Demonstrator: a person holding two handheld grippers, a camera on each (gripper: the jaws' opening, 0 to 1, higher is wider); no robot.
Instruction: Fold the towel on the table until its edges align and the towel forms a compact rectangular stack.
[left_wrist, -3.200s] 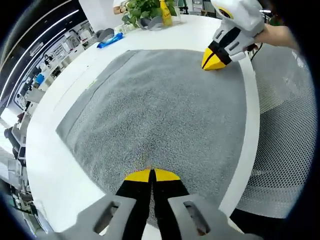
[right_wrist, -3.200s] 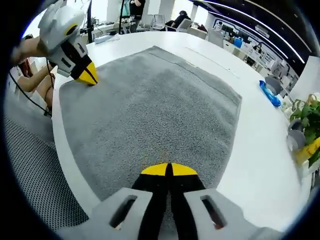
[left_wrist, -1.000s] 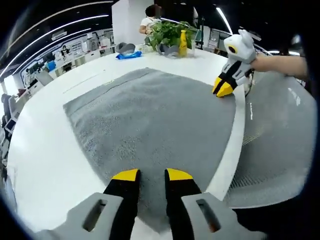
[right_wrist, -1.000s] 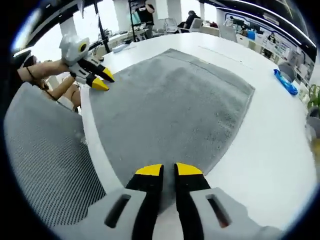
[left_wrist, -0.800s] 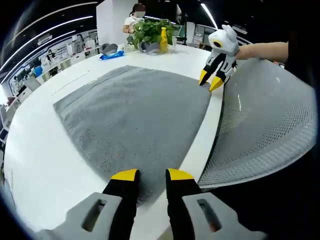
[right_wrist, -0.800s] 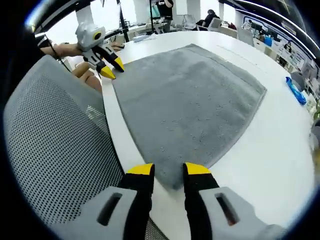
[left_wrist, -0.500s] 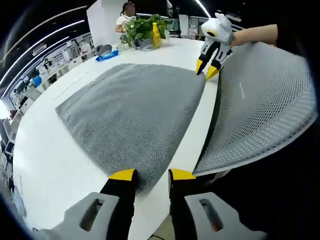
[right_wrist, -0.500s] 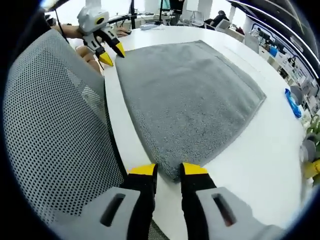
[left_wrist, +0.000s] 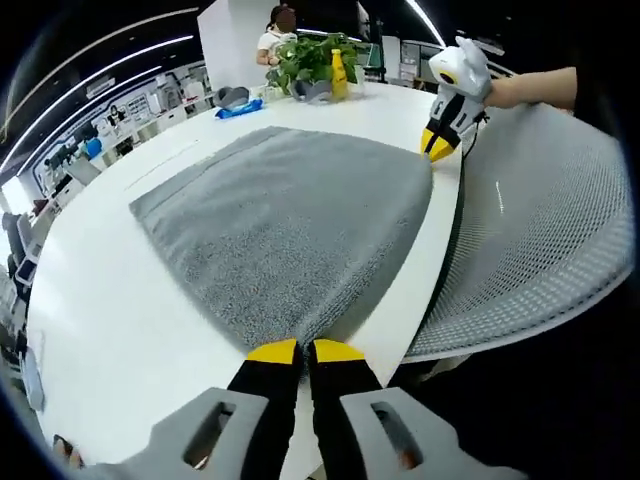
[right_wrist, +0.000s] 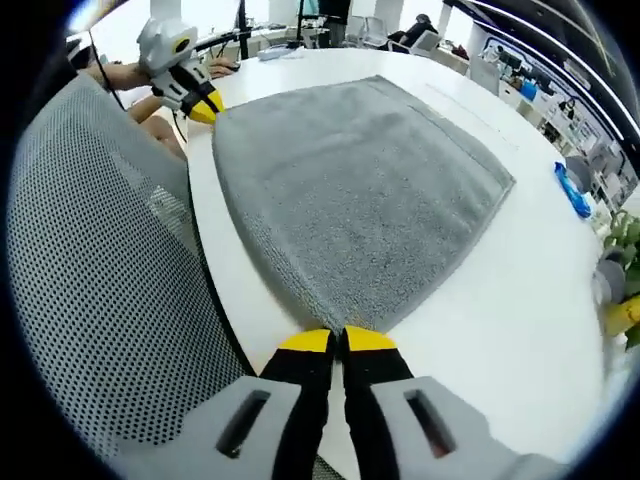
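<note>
The grey towel (left_wrist: 285, 225) lies spread flat on the white table (left_wrist: 100, 320), one layer, not yet folded. In the left gripper view its near corner runs down to a point directly between the yellow tips of the left gripper (left_wrist: 304, 351). The jaws are brought together on that corner, with at most a thin gap, and appear to pinch the cloth; the contact itself is too small to confirm.

In the right gripper view the towel (right_wrist: 355, 190) spreads ahead of the jaws, and its nearest corner ends at the tips of the right gripper (right_wrist: 337, 340). These jaws are likewise closed on the corner, with the towel edge entering between them.

Each view shows the opposite gripper at the far end of the same table-side edge: the right gripper (left_wrist: 440, 145) upper right of the left jaws, the left gripper (right_wrist: 203, 107) upper left of the right jaws.

Beyond the towel, the left gripper view shows a potted plant (left_wrist: 312, 65), a yellow bottle (left_wrist: 339, 75) and a blue object (left_wrist: 240, 108). A grey mesh chair back (right_wrist: 95, 300) sits left of the right jaws.
</note>
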